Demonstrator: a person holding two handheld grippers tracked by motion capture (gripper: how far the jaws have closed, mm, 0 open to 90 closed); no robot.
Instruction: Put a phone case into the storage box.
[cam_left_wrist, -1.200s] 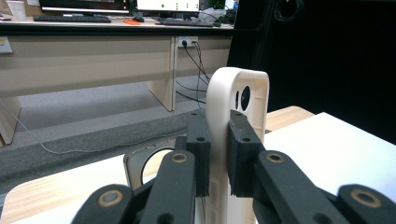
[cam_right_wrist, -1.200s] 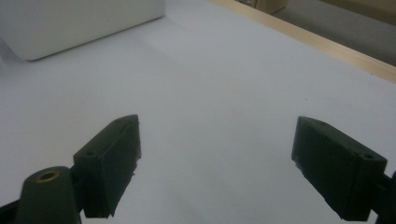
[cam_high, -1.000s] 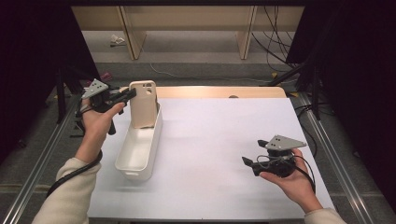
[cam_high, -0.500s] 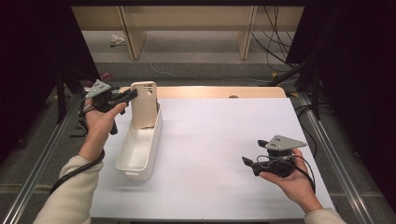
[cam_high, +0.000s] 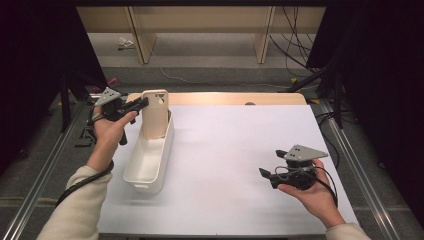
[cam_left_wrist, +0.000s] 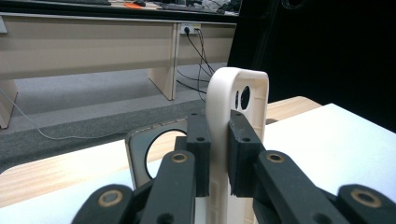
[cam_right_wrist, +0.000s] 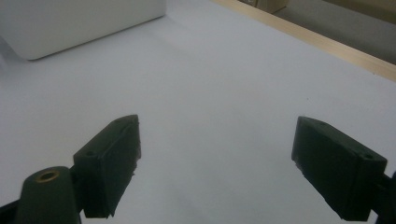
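A cream phone case (cam_high: 155, 113) stands upright at the far end of a long white bin (cam_high: 149, 162) on the left of the table. My left gripper (cam_high: 138, 105) reaches in from the left and is shut on the case's edge. In the left gripper view the two black jaws clamp the cream phone case (cam_left_wrist: 243, 93) at my left gripper (cam_left_wrist: 219, 142). A second case (cam_left_wrist: 136, 156) with a round hole sits behind it, lower down. My right gripper (cam_high: 266, 176) is held low over the white table sheet (cam_high: 235, 150) at the right, open with nothing in it; my right gripper (cam_right_wrist: 215, 161) shows wide-apart jaws.
The table's wooden far edge (cam_high: 235, 98) runs behind the sheet. The white bin's corner (cam_right_wrist: 70, 21) appears far off in the right gripper view. Metal rails (cam_high: 35, 190) flank the table. Desks and cables stand on the floor beyond.
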